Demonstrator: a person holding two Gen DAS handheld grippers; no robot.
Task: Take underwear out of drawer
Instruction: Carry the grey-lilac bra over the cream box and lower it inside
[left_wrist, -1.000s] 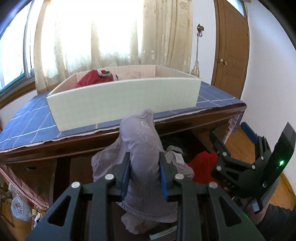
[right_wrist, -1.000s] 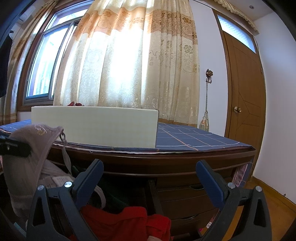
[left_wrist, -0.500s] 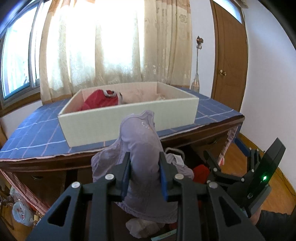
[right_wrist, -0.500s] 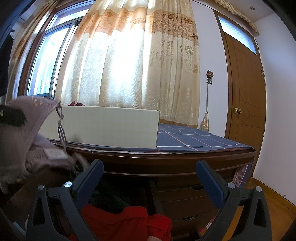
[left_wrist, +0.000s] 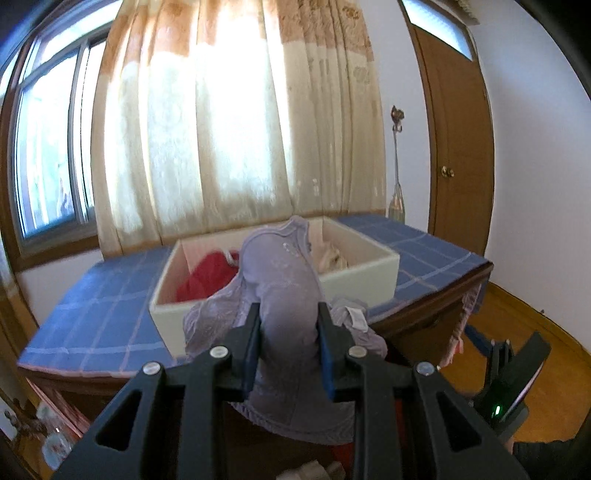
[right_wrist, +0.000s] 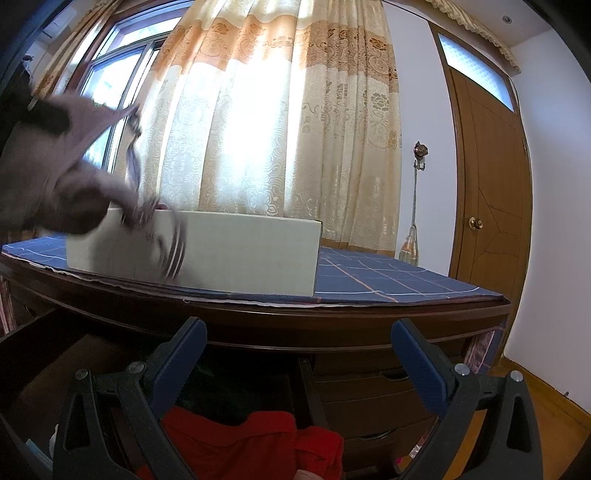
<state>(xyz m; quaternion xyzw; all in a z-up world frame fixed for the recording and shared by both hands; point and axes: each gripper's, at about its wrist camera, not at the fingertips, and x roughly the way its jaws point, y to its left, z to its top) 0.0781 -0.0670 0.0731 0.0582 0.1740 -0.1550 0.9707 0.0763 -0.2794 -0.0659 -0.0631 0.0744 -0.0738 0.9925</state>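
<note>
The desk (right_wrist: 332, 317) is serving as the landmark: one blue checked cloth (left_wrist: 92, 314) is covering its top, and one white box (left_wrist: 354, 275) is standing on that cloth. Below the desk top, one drawer (right_wrist: 48, 354) is standing open.

The left gripper (left_wrist: 288, 332) is clamping one lilac undergarment (left_wrist: 284, 288), with fabric bunching between both pads and draping down on either side. The garment is hanging above the desk's front edge, in front of the box, clear of the drawer. The right gripper (right_wrist: 295, 350) is standing wide apart with nothing between its pads, and is pointing at the desk front, over one red garment (right_wrist: 258, 439) lying in the drawer.

For this step, the grip should probably be kept firm, and the trailing straps (right_wrist: 170, 251) should be carried clear of the box wall before any lowering, as these could snag.

Inside the box, one red item (left_wrist: 207, 277) and one pale item (left_wrist: 332, 254) are lying.
</note>
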